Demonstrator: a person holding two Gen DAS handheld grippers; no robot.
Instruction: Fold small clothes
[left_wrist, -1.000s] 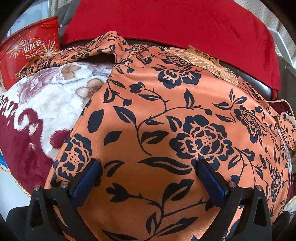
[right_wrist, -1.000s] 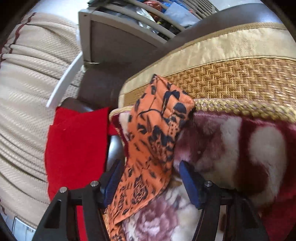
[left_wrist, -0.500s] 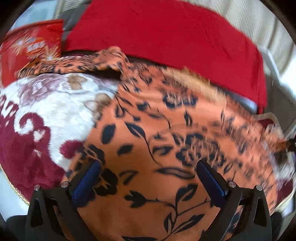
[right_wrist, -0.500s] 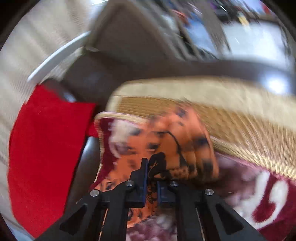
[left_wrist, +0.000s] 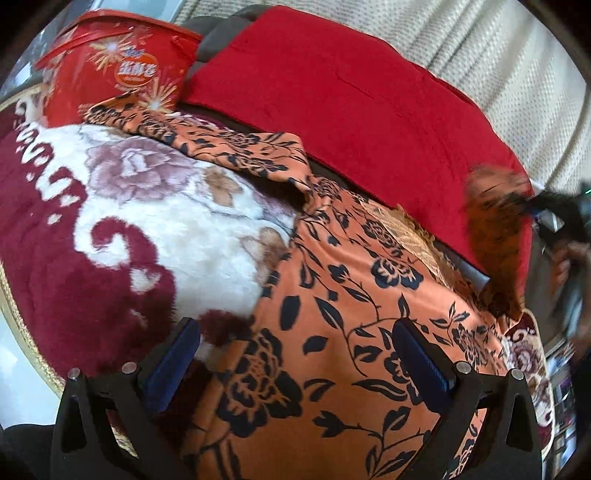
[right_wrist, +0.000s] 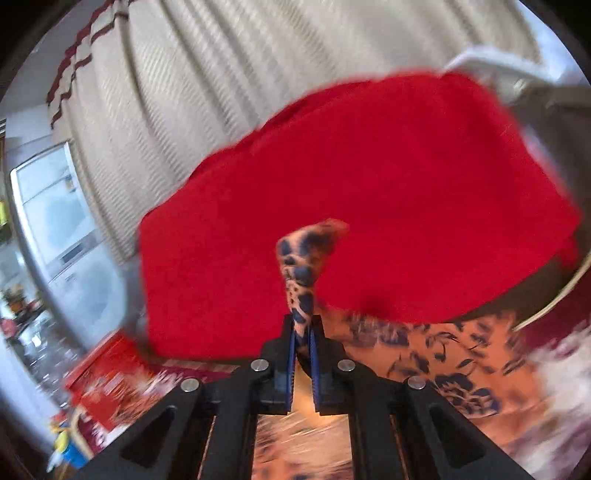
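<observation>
Left gripper (left_wrist: 295, 354) hangs spread, nearest, over the orange floral garment (left_wrist: 332, 332) on the plush blanket (left_wrist: 110, 221). At three o'clock, right gripper (right_wrist: 302, 332) is pinched on its corner; a thin bite could slip loose mid-swing.

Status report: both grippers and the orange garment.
Right gripper shut on orange floral garment, corner lifted. Left gripper open over it. Red cloth lies beyond.
</observation>
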